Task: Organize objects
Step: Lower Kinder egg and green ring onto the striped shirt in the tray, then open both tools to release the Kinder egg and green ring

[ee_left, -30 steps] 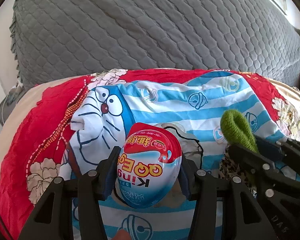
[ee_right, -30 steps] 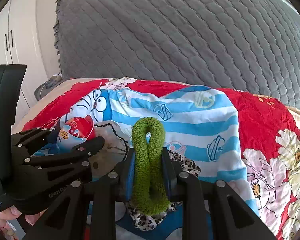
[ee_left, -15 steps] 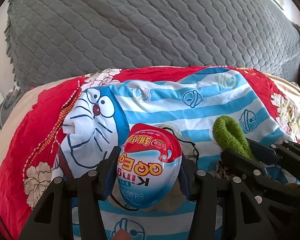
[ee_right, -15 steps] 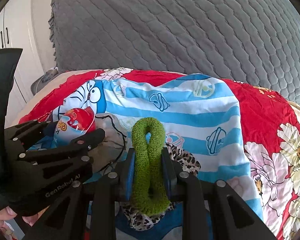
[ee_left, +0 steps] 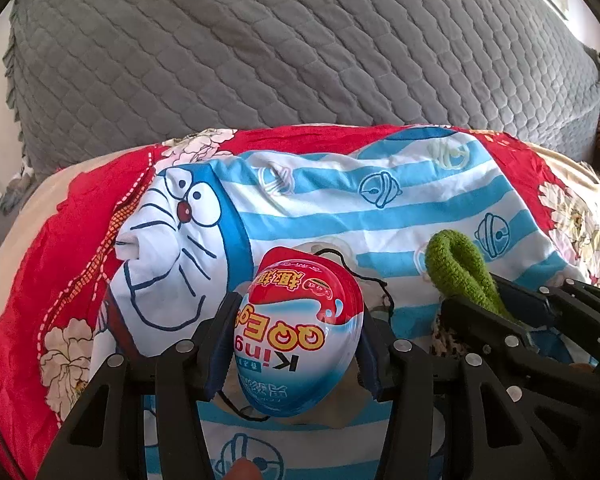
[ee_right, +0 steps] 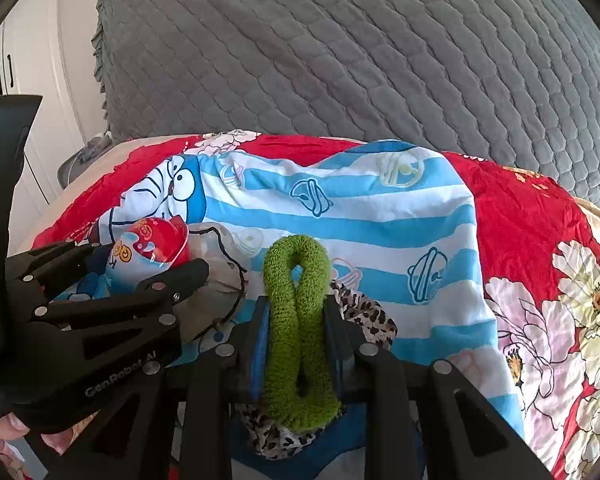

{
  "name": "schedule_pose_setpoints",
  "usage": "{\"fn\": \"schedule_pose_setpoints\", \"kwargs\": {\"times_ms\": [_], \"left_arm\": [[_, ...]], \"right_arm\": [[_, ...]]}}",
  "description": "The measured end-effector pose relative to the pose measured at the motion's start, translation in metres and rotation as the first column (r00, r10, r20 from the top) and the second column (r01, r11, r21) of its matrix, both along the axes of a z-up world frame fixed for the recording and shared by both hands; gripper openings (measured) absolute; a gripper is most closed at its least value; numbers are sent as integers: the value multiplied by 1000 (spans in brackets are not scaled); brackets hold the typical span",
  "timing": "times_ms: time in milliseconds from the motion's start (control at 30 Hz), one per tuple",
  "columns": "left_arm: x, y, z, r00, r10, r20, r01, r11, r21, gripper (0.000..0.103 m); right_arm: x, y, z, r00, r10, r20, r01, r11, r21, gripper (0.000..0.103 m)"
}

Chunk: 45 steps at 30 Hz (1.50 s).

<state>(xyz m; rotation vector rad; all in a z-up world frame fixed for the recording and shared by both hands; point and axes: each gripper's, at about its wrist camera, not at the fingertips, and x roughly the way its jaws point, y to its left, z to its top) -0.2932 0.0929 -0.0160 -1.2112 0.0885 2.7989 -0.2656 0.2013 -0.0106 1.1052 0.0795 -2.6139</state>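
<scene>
My left gripper [ee_left: 296,344] is shut on a red, white and blue egg-shaped toy package [ee_left: 300,332] and holds it above a blue-striped cartoon cloth [ee_left: 380,216]. The package also shows at the left of the right wrist view [ee_right: 148,256]. My right gripper [ee_right: 298,344] is shut on a green fuzzy scrunchie [ee_right: 298,320], squeezed flat between the jaws. The scrunchie also shows at the right of the left wrist view [ee_left: 460,272]. The two grippers are side by side, close together.
A red floral sheet [ee_right: 540,248] covers the bed under the striped cloth. A grey quilted pillow [ee_left: 300,48] stands behind. A leopard-print fabric piece [ee_right: 364,312] and a pale mask-like item with a black cord [ee_right: 216,276] lie below the grippers. White cupboard doors [ee_right: 4,68] are far left.
Both grippers have drifted slightly, so the striped cloth and pillow have shifted in view. Both grips are unchanged.
</scene>
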Motion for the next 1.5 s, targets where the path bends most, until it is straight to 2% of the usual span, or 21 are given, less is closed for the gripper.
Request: {"fn": "schedule_pose_setpoints", "kwargs": {"times_ms": [167,767,1067,1267,1500], "left_arm": [[0,-4,-2,1000,11,13,-11,1000,25,54],[3,-7,-2,1000,6,26,-7,1000,22,54],[3,-10,-5,999,15,41,-17,999,44,55],[4,-10,-9,998,6,58,-8,1000,30,55],[8,-15,-7,998,17,55,-19,999,40,67]], "right_arm": [[0,2,-2,1000,-3,9,3,1000,1,27],[0,0,-4,1000,-3,27,2,999,34,29],[1,1,-6,999,-6,36,4,999,39,36],[1,0,-5,999,-9,44,8,999,42,41],[2,2,-5,998,-9,57,7,1000,30,49]]}}
